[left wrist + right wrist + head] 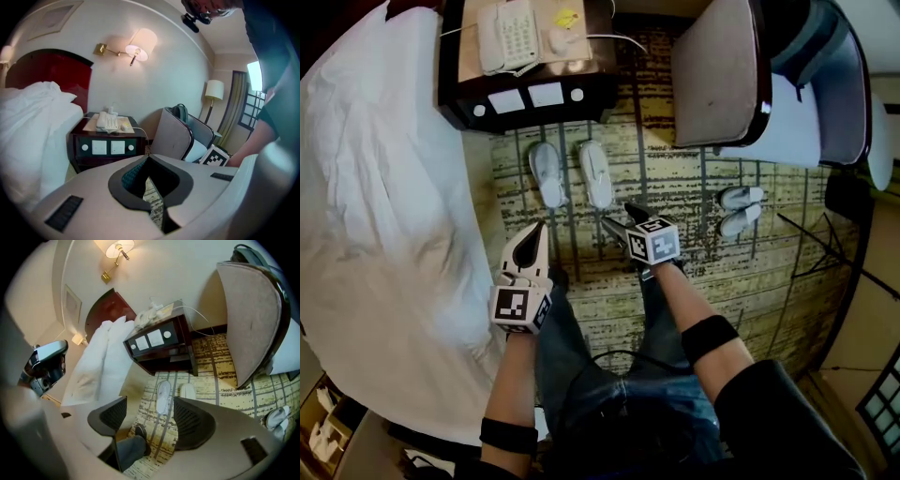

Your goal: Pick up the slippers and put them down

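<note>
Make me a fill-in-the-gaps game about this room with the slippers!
The telephone sits on the dark ____.
____ pairs of white slippers lie on the carpet.
The jaws of the right gripper are ____.
The jaws of the left gripper are ____.
Missing words: nightstand, two, open, shut.

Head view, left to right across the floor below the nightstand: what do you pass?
White bed → first white slipper → second white slipper → another pair of slippers farther right.
</note>
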Tool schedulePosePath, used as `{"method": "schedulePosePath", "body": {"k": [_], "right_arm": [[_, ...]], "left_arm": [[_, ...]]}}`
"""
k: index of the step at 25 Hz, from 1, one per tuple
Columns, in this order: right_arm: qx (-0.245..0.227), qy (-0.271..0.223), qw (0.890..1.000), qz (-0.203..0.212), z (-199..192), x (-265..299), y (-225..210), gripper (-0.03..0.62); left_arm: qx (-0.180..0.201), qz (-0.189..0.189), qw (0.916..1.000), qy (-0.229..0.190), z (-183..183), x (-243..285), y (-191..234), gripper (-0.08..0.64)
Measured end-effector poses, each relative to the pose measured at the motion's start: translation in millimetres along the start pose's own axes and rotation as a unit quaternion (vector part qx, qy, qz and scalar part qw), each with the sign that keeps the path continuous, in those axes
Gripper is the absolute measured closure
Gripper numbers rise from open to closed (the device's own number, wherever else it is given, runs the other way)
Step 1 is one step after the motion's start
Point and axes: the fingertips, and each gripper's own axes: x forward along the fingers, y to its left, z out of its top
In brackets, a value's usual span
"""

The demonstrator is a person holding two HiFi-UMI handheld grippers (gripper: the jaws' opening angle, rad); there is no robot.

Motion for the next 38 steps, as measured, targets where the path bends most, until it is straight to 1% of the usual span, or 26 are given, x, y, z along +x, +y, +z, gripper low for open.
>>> {"method": "schedulePosePath", "body": {"k": [2,7,10,14,15,16,18,20,24,26,28,31,33,35,37,38], "right_arm": [[0.013,0.004,1.000,-0.011,-16.0,28.2,-28.0,0.261],[0.041,0.014,0.999,-0.026,-63.4,103.8,-103.3,0.153],[0.049,0.028,0.998,-0.028,-97.6,148.8,-140.7,0.153],[0.058,0.037,0.997,-0.030,-135.3,198.5,-176.8,0.153],[0.060,0.037,0.997,-0.028,-142.4,210.8,-185.0,0.141],[0.063,0.036,0.997,-0.027,-148.8,222.6,-192.9,0.115],[0.074,0.034,0.996,-0.025,-159.5,243.6,-208.7,0.115],[0.086,0.031,0.996,-0.021,-167.9,262.1,-223.4,0.115],[0.095,0.022,0.995,0.002,-177.1,294.9,-247.2,0.117],[0.107,0.013,0.994,0.015,-179.4,306.7,-256.2,0.118],[0.120,0.001,0.992,0.033,-186.3,320.1,-264.4,0.121],[0.135,-0.012,0.989,0.053,-195.1,336.6,-272.1,0.133],[0.140,-0.010,0.988,0.059,-200.0,345.1,-274.0,0.147],[0.141,-0.005,0.988,0.063,-205.8,352.7,-274.5,0.159],[0.134,-0.003,0.989,0.055,-209.7,357.2,-277.7,0.180],[0.129,-0.003,0.991,0.046,-210.8,358.0,-281.1,0.209]], "left_arm": [[0.009,-0.009,0.9999,0.005,-31.9,26.6,1.3,0.556],[0.002,-0.034,0.9991,0.027,-102.2,102.2,0.2,0.557],[0.015,-0.051,0.9980,0.035,-155.4,141.8,7.9,0.557],[0.014,-0.064,0.9965,0.051,-212.7,184.4,12.7,0.557],[0.008,-0.063,0.9965,0.054,-223.2,193.9,13.5,0.557],[0.000,-0.061,0.9966,0.056,-232.5,202.8,14.6,0.557],[-0.006,-0.059,0.9964,0.060,-252.7,219.3,18.2,0.557],[0.003,-0.065,0.9959,0.063,-276.0,234.6,23.1,0.557],[0.020,-0.075,0.9941,0.076,-318.9,263.2,30.1,0.557],[0.012,-0.072,0.9941,0.080,-332.4,276.8,31.0,0.557],[0.000,-0.065,0.9948,0.078,-338.3,289.3,31.3,0.557],[-0.001,-0.065,0.9946,0.081,-353.7,302.5,35.3,0.557],[0.004,-0.067,0.9940,0.086,-365.3,307.2,39.8,0.557],[-0.004,-0.063,0.9941,0.089,-370.9,311.2,43.6,0.557],[-0.005,-0.064,0.9938,0.091,-377.4,314.2,48.2,0.557],[-0.003,-0.064,0.9938,0.090,-379.1,315.4,50.6,0.557]]}}
